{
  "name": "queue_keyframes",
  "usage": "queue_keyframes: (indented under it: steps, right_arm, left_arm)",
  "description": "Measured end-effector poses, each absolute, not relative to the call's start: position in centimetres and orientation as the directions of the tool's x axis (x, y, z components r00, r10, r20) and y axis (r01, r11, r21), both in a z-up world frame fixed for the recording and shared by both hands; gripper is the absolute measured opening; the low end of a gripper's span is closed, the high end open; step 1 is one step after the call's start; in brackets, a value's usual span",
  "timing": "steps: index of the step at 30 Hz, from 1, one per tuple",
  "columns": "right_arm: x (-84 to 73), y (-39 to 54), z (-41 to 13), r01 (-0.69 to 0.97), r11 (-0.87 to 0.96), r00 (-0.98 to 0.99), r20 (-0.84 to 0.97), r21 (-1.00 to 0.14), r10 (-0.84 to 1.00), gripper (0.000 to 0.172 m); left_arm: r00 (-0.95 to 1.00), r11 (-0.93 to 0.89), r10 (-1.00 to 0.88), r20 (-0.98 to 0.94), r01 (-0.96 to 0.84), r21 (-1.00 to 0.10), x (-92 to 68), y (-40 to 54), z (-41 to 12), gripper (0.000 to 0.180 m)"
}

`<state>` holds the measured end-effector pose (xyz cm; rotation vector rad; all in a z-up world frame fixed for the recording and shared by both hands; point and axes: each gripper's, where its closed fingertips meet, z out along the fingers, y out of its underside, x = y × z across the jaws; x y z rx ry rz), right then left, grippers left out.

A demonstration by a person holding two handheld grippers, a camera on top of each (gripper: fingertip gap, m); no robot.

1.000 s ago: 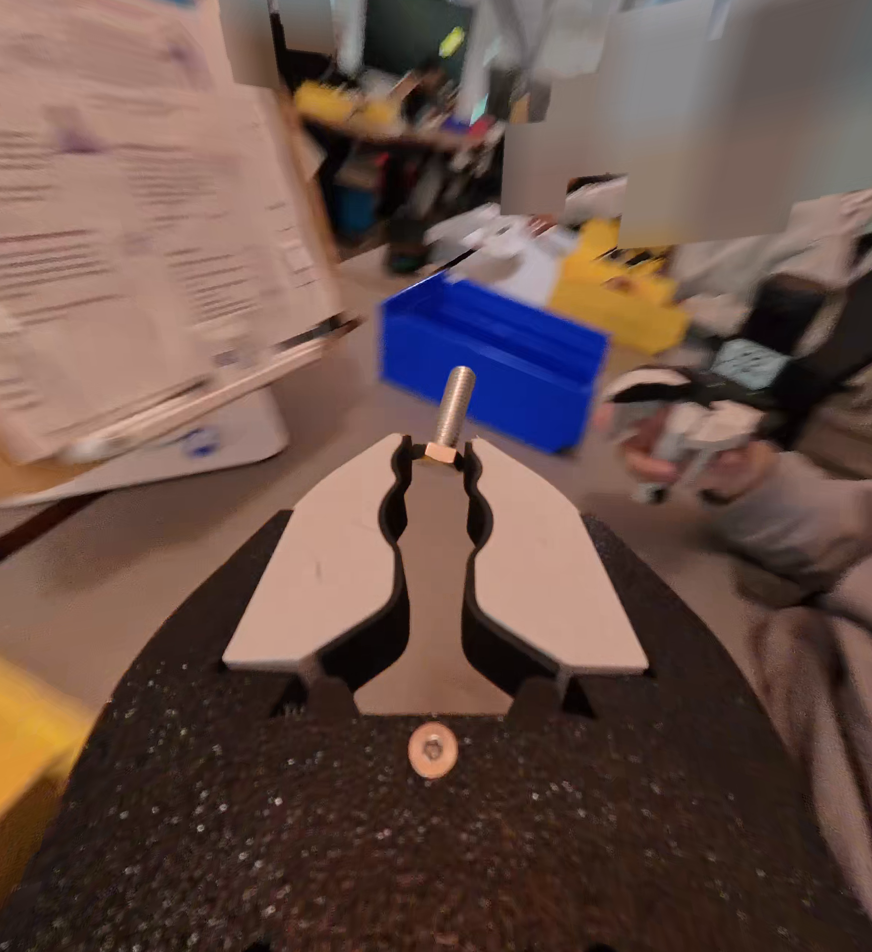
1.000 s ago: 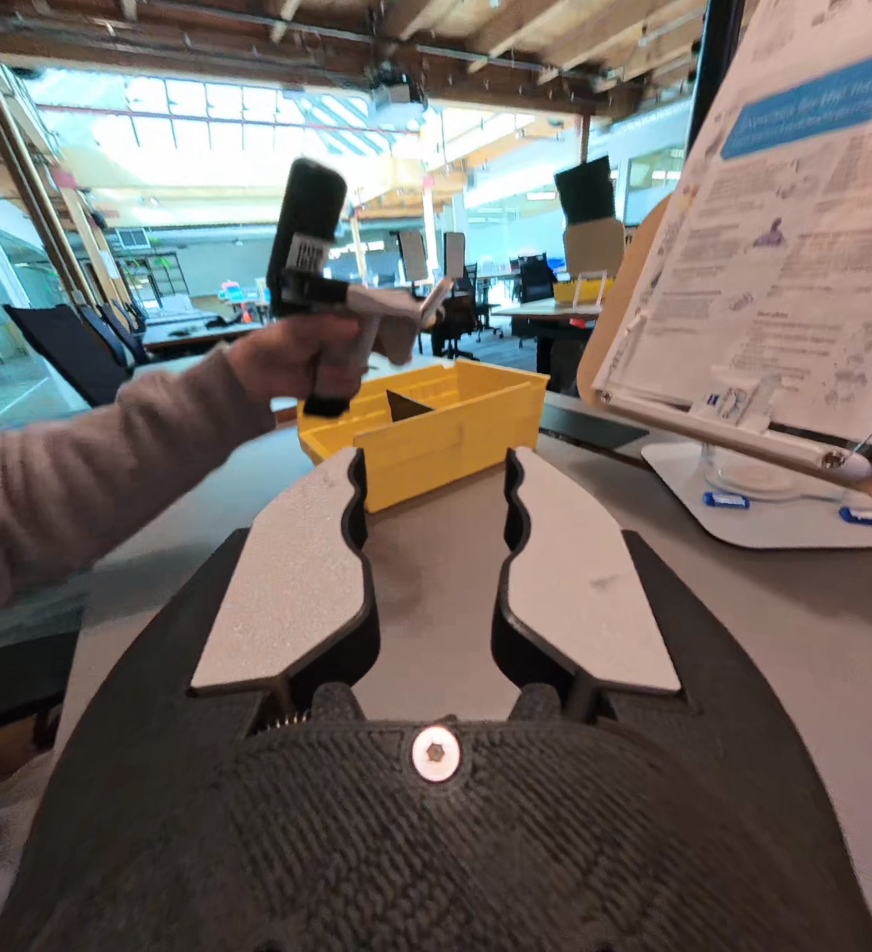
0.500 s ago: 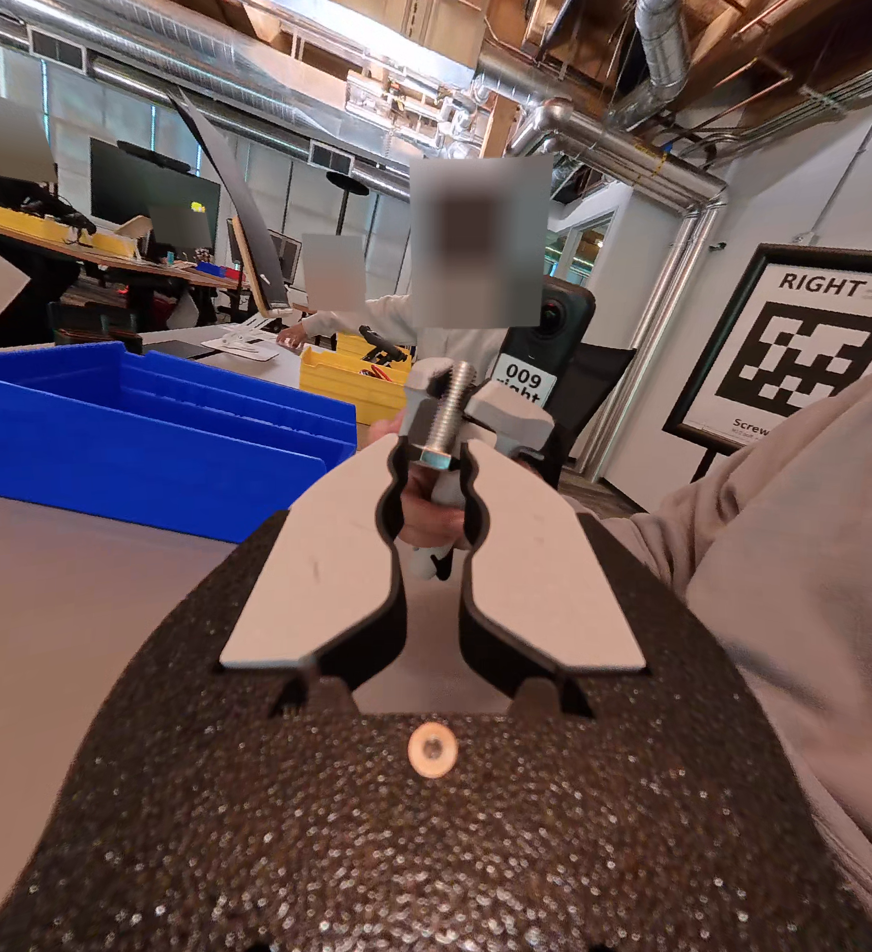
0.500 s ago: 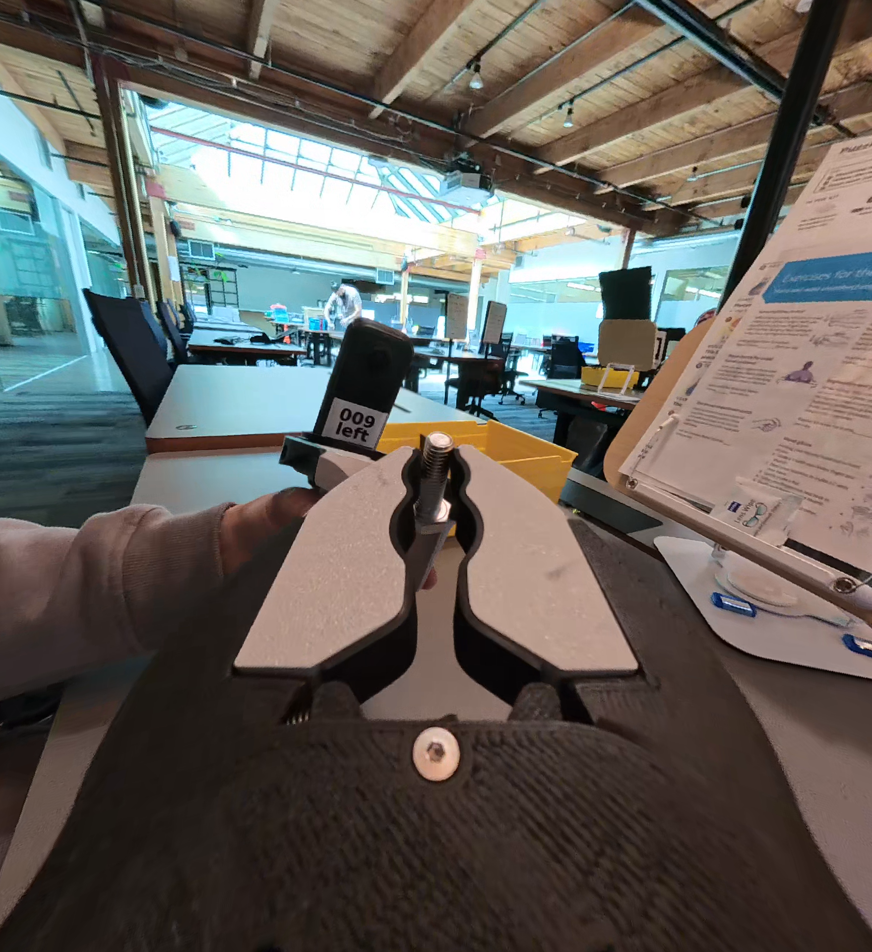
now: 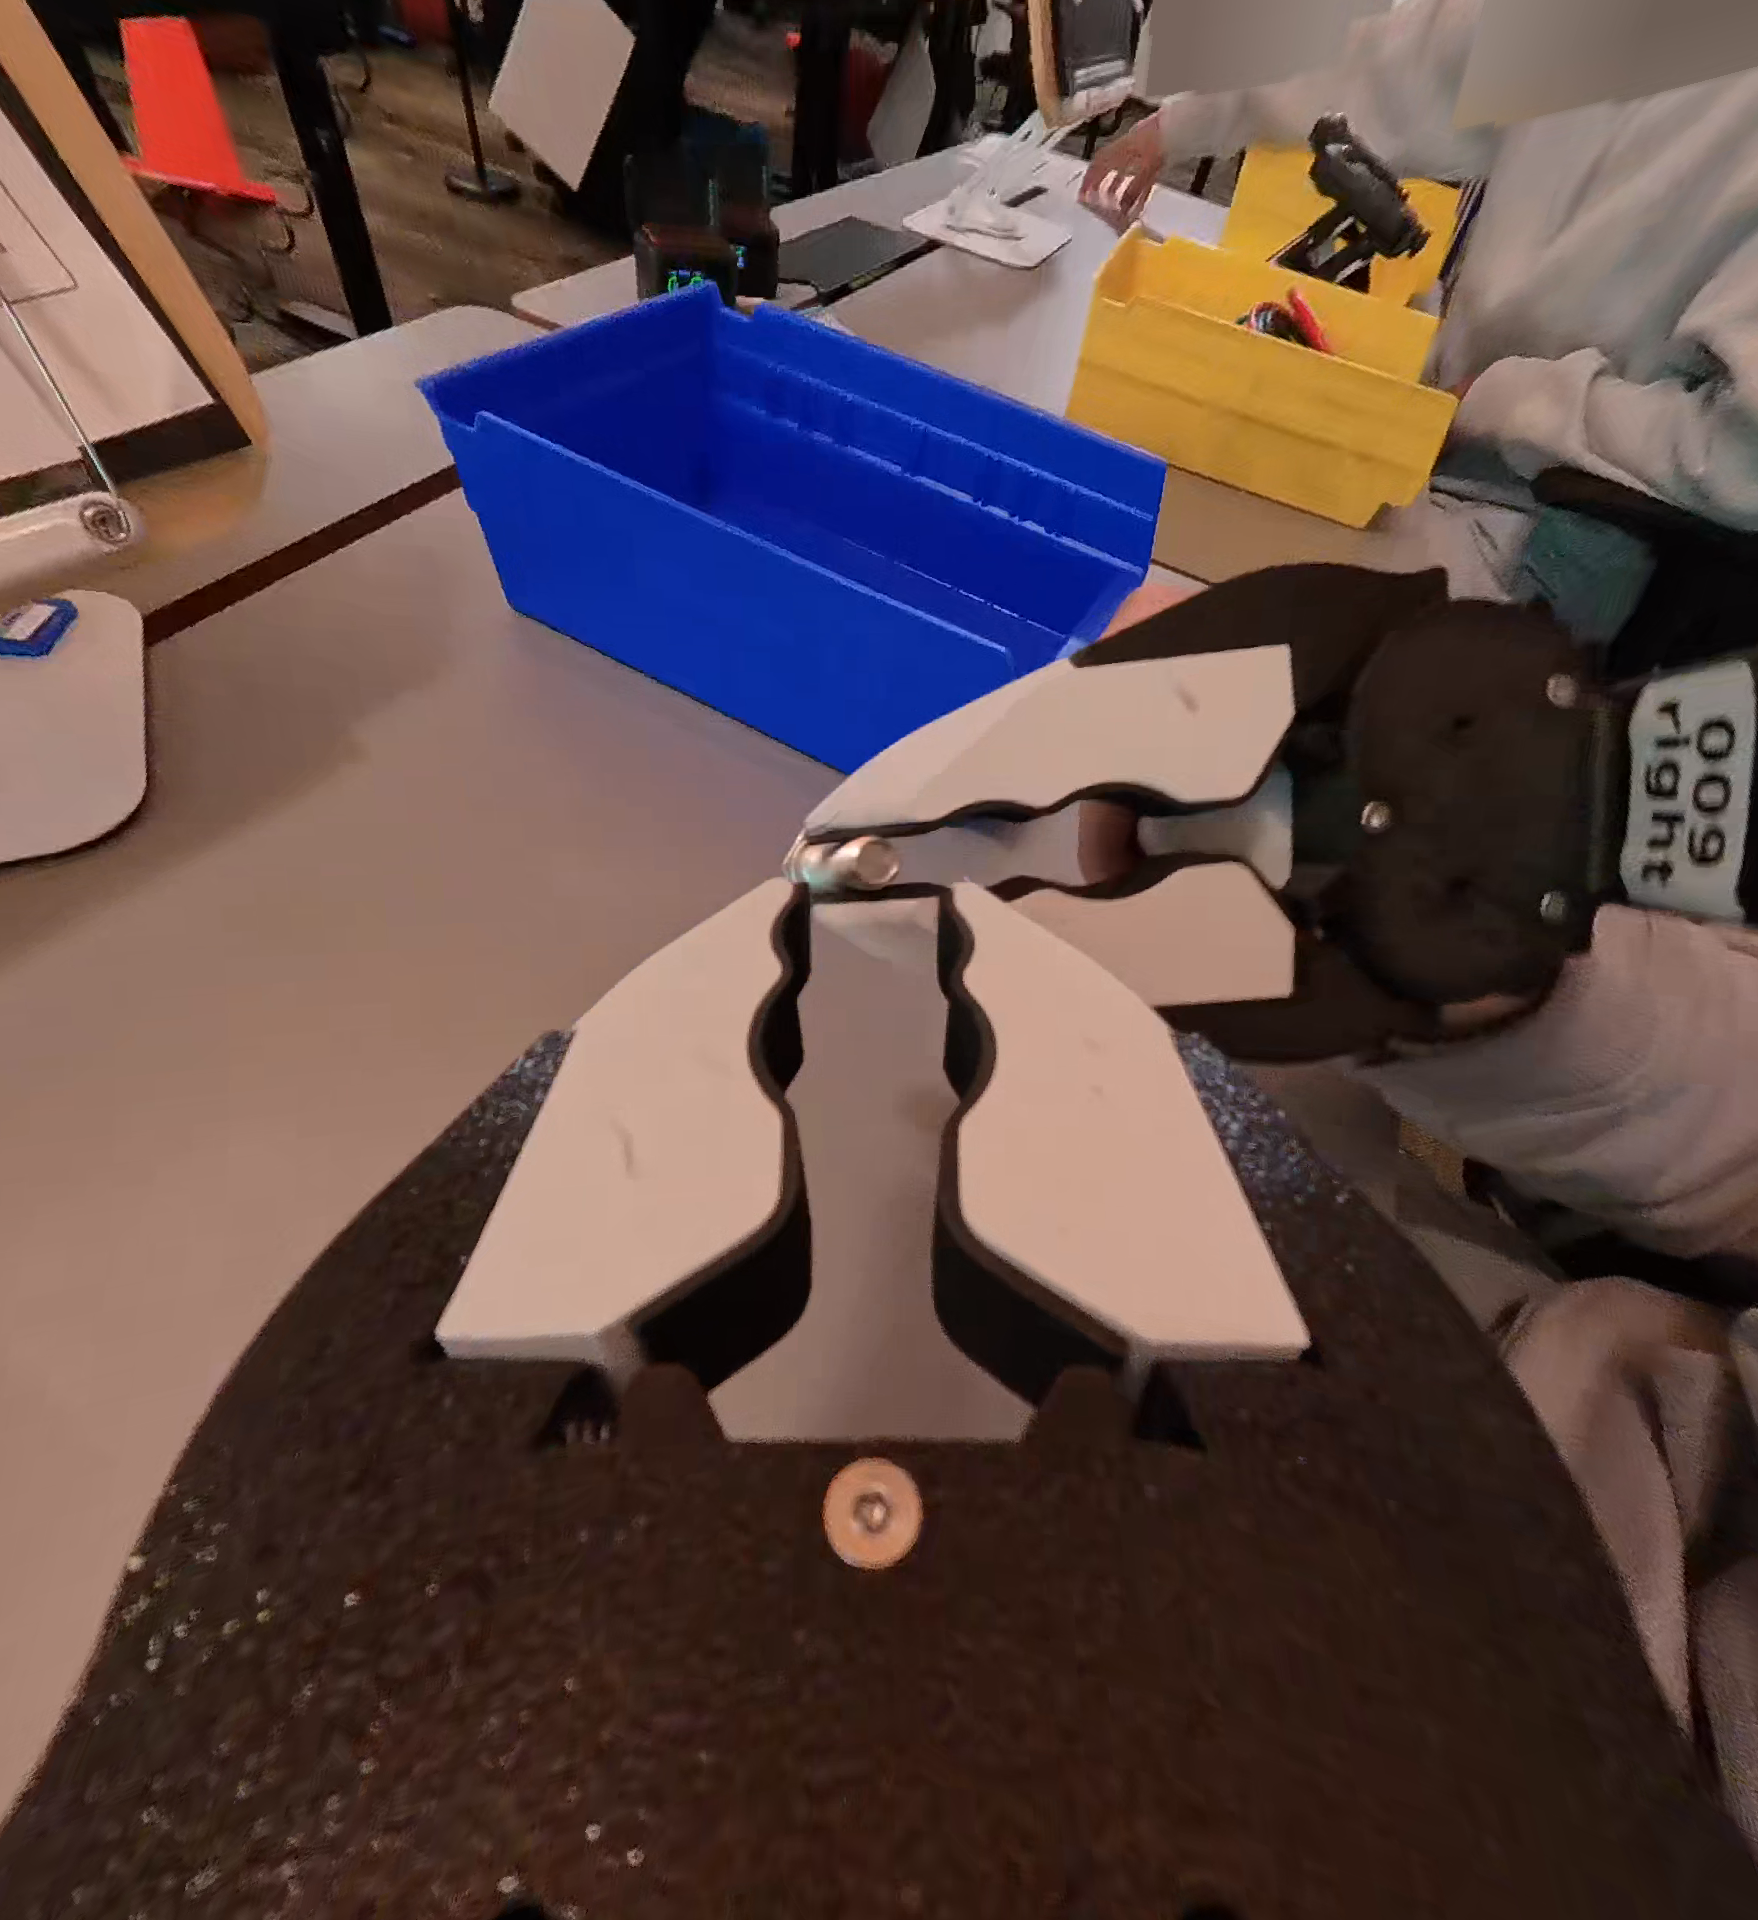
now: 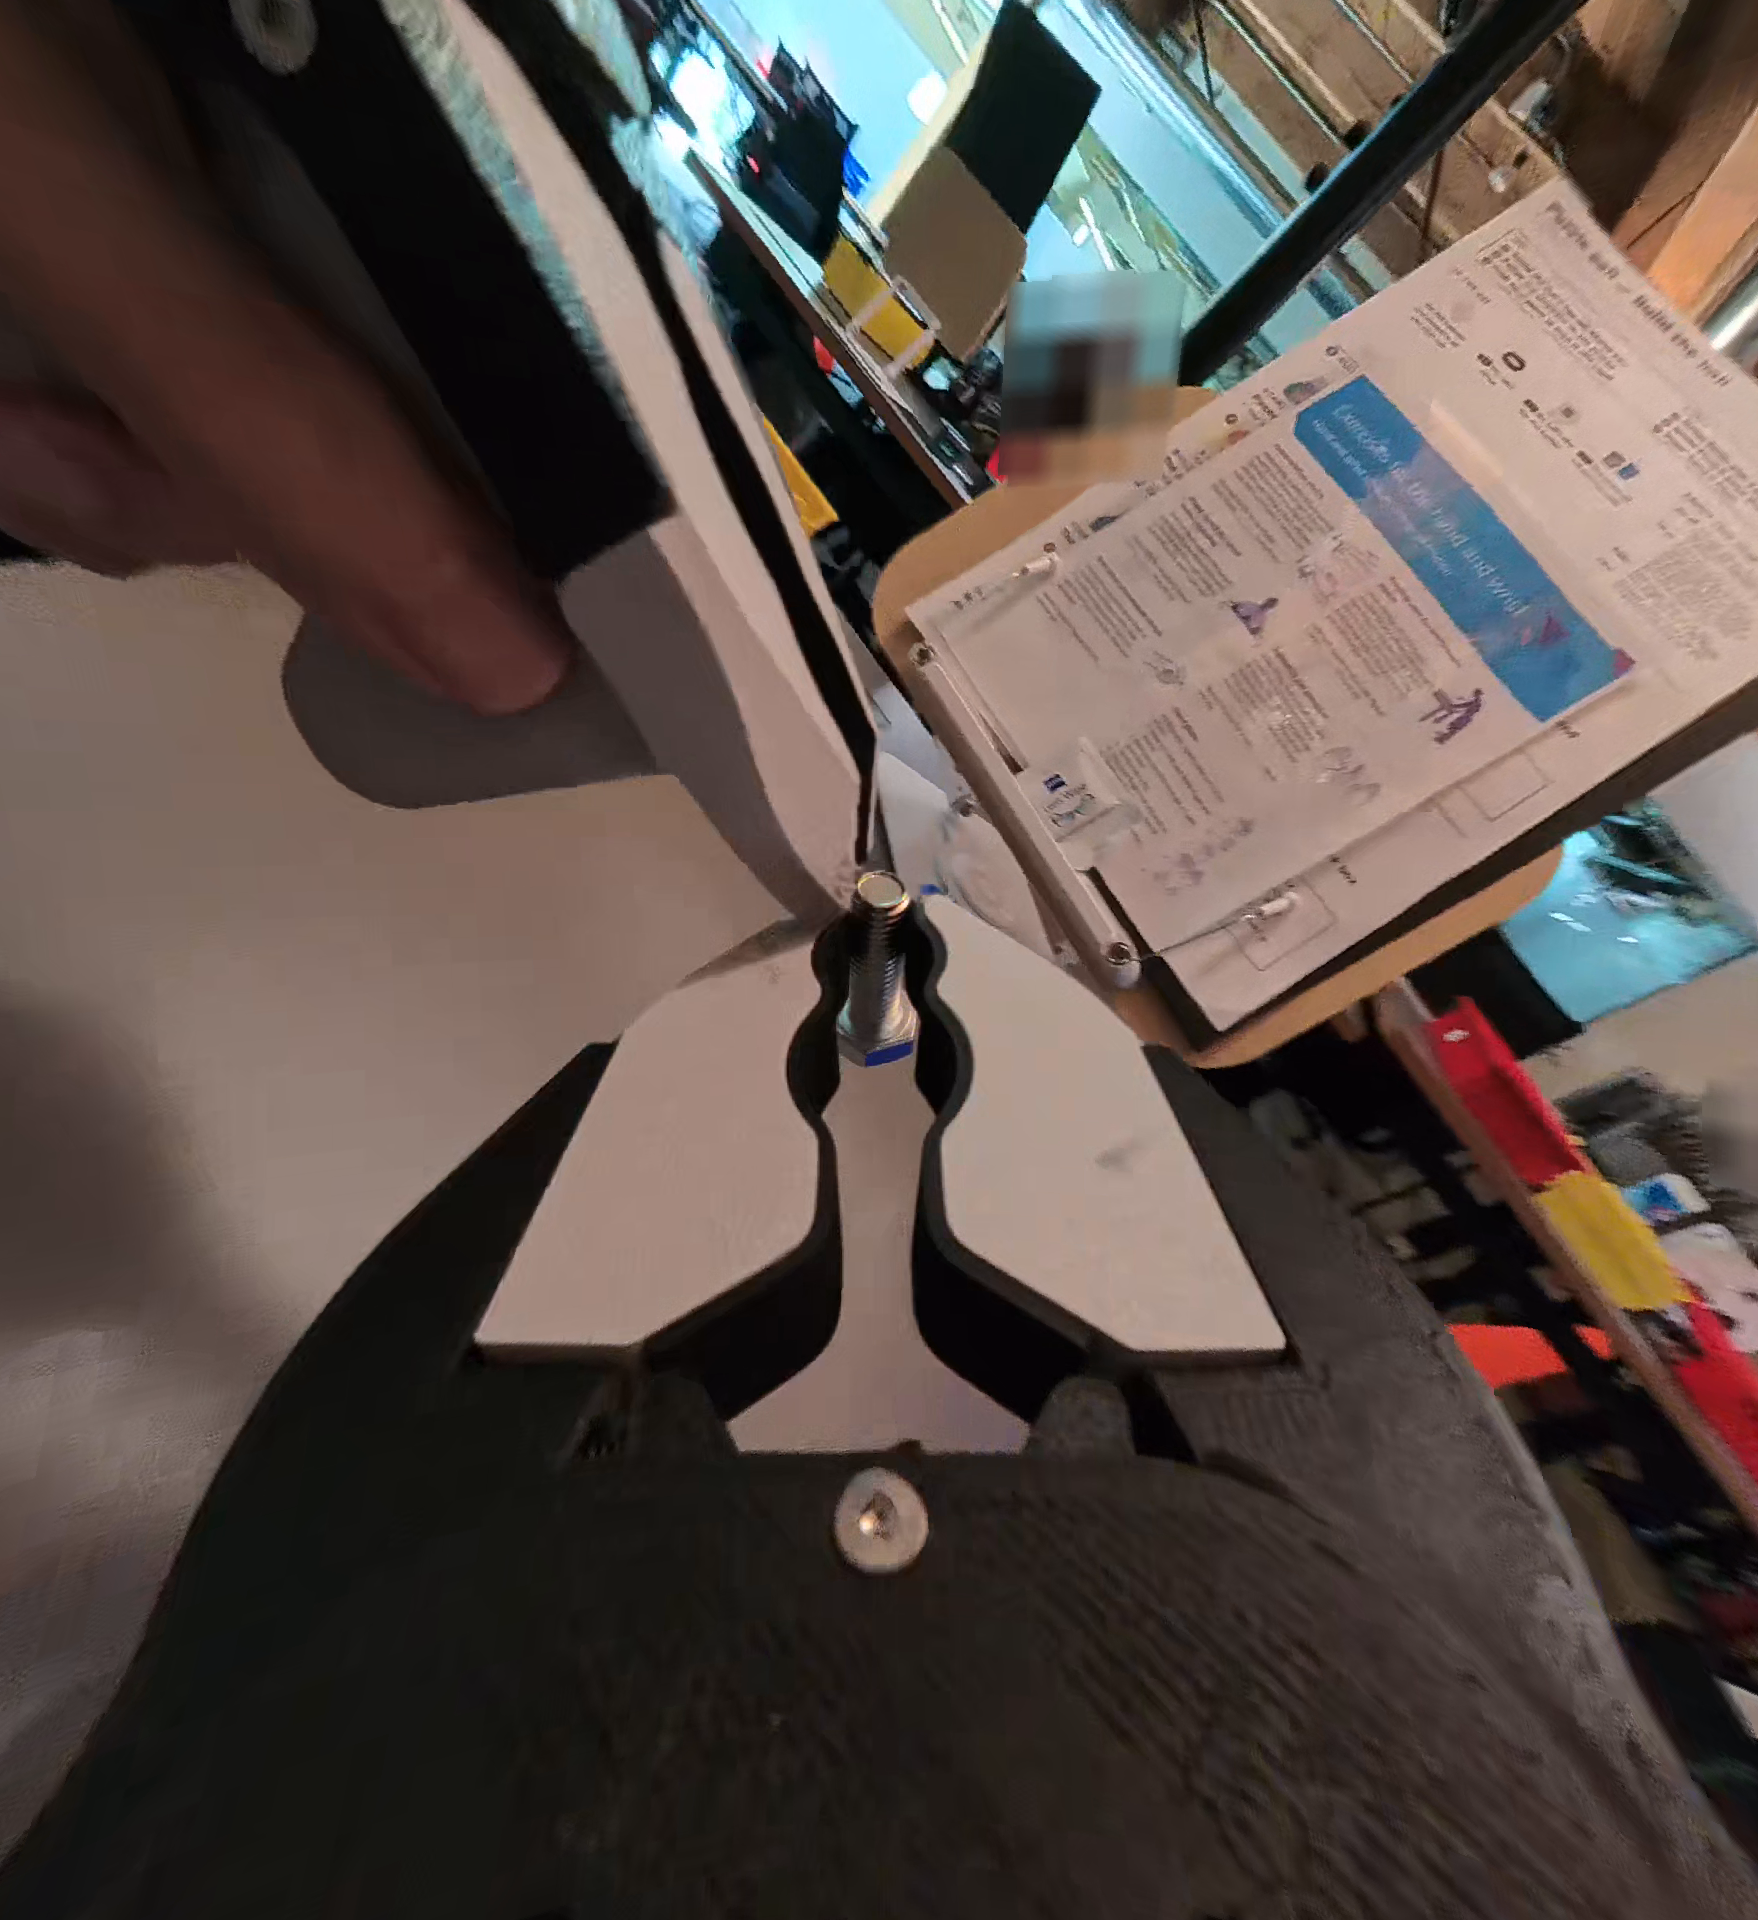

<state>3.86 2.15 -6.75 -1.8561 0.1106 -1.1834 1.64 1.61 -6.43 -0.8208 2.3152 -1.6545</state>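
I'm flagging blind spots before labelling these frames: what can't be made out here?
- Left wrist view: whether the left gripper touches the bolt; the tips overlap it.
- Left wrist view: yellow bin contents, too small.
- Right wrist view: left side, blurred and blocked by a hand.

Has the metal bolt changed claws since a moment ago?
Yes. The bolt stood in the left claw before; now the right claw grips it, just off the left one's tips, this side of the blue bin.

— Where does the left wrist view look?
— Forward over its fingers (image 5: 646,1122), down at the table (image 5: 231,935).
— The right?
— Tilted, close. Both share the bolt (image 6: 877,977) at their fingertips.
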Motion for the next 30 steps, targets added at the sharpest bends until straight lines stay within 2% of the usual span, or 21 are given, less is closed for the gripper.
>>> queue_keyframes:
  steps: [2,5,9,13,17,25,30]
  right_arm:
    - [4.1,2.0,-6.8,0.382,-0.640,0.477,0.735,-0.667,-0.481,0.010]
    - [4.3,1.7,-7.0,0.391,-0.711,0.404,0.803,-0.584,-0.438,0.009]
    - [4.5,1.7,-7.4,0.405,-0.768,0.341,0.861,-0.497,-0.377,0.009]
    - [4.5,1.9,-7.9,0.409,-0.791,0.322,0.883,-0.455,-0.342,0.010]
    - [4.6,1.8,-7.8,0.399,-0.792,0.324,0.879,-0.462,-0.350,0.010]
    - [4.7,1.5,-7.8,0.410,-0.811,0.290,0.903,-0.418,-0.319,0.010]
    - [4.3,1.7,-7.1,0.461,-0.736,0.329,0.866,-0.495,-0.377,0.011]
  left_arm:
    - [-0.805,0.219,-0.568,0.169,-0.347,-0.912,1.9,1.5,-6.4,0.012]
    - [-0.785,0.223,-0.592,0.185,-0.380,-0.898,2.0,1.3,-6.8,0.008]
    - [-0.765,0.222,-0.607,0.216,-0.424,-0.878,2.3,1.5,-7.3,0.014]
    - [-0.772,0.213,-0.591,0.234,-0.429,-0.878,2.1,1.2,-7.2,0.018]
    - [-0.748,0.248,-0.638,0.183,-0.424,-0.871,2.6,1.4,-7.8,0.014]
    - [-0.780,0.293,-0.620,0.085,-0.331,-0.897,3.0,0.9,-8.0,0.008]
    - [-0.808,0.207,-0.567,0.159,-0.327,-0.922,2.8,1.0,-7.2,0.007]
